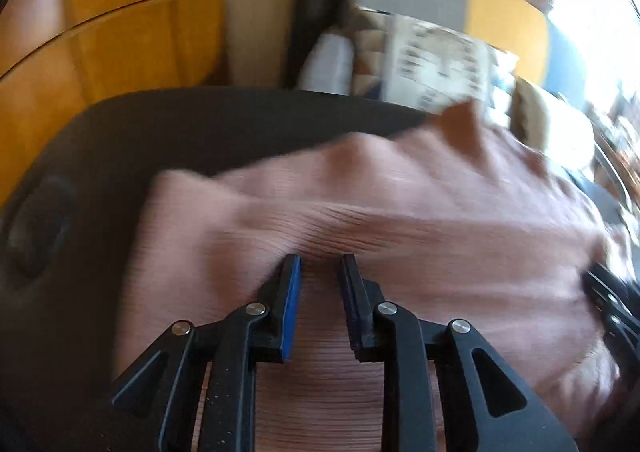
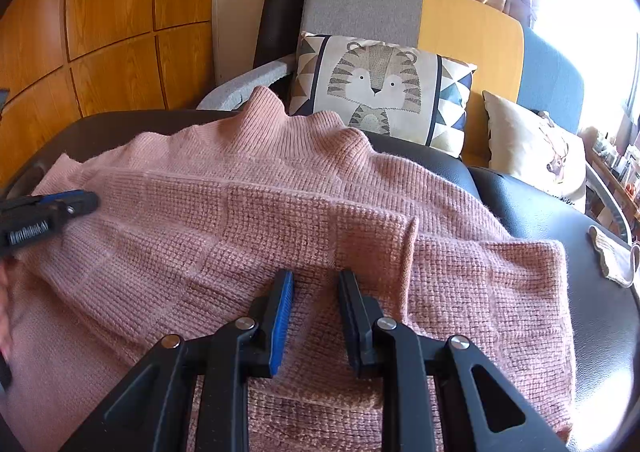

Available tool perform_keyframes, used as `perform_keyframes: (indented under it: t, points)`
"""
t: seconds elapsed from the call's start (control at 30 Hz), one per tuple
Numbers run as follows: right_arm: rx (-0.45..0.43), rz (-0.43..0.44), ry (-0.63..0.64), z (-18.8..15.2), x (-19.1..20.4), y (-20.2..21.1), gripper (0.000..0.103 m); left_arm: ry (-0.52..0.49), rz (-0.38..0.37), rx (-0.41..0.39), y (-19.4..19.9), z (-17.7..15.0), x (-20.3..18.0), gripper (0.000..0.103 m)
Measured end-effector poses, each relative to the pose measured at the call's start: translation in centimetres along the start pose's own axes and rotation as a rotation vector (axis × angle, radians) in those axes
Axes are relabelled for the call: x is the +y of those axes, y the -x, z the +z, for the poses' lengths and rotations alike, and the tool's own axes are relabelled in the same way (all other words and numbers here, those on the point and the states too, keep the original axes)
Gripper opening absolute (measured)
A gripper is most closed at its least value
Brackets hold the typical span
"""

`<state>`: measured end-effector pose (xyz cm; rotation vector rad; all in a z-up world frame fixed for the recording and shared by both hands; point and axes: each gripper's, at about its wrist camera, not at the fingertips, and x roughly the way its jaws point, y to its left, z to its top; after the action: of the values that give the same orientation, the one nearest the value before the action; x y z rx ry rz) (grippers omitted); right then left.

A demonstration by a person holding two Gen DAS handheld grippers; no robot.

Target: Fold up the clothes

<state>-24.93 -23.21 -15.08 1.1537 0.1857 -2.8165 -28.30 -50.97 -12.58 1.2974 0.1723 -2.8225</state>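
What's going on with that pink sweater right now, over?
Left gripper and right gripper: jaws apart over the fabric, no grip seen. Pink sweater spread on dark table, right side folded in. Small beige cloth lies clear of it.

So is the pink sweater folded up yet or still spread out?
Partly folded: the pink sweater has one flap doubled over at the right, its edge showing, while the rest lies spread across the dark table.
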Motion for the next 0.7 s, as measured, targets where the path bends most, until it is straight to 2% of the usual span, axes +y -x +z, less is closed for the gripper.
perform_keyframes:
  t: [0.07, 0.13, 0.37, 0.4, 0.47, 0.53, 0.63, 0.7]
  points:
    - [0.0, 0.006, -0.001, 0.0, -0.1, 0.0, 0.023, 0.055, 0.0, 0.002, 0.0, 0.0, 2.6, 0.022]
    - [0.0, 0.011, 0.002, 0.0, -0.2, 0.0, 0.023, 0.026, 0.035, -0.019, 0.2, -0.7, 3.5, 0.022]
    - [0.023, 0.054, 0.008, 0.5, -0.3, 0.3, 0.024, -0.02, 0.08, -0.05, 0.3, -1.1, 2.2, 0.022]
    - [0.023, 0.085, -0.001, 0.9, -0.3, 0.7, 0.024, -0.022, 0.079, -0.063, 0.5, -1.1, 2.1, 0.022]
    - [-0.032, 0.196, -0.003, 1.8, 0.5, 2.3, 0.024, -0.021, 0.059, -0.101, 1.1, -1.2, 2.1, 0.022]
    - [-0.089, 0.258, 0.084, 2.9, 3.1, 3.9, 0.024, -0.017, 0.051, -0.142, 1.5, -0.9, 1.7, 0.022]
    - [-0.092, 0.375, 0.217, 4.5, 8.5, 4.2, 0.021, -0.007, 0.054, -0.135, 1.2, -0.7, 1.8, 0.022]
    - [-0.056, 0.445, 0.245, 5.4, 11.7, 3.1, 0.018, 0.009, 0.057, -0.086, 0.5, -0.7, 2.3, 0.022]
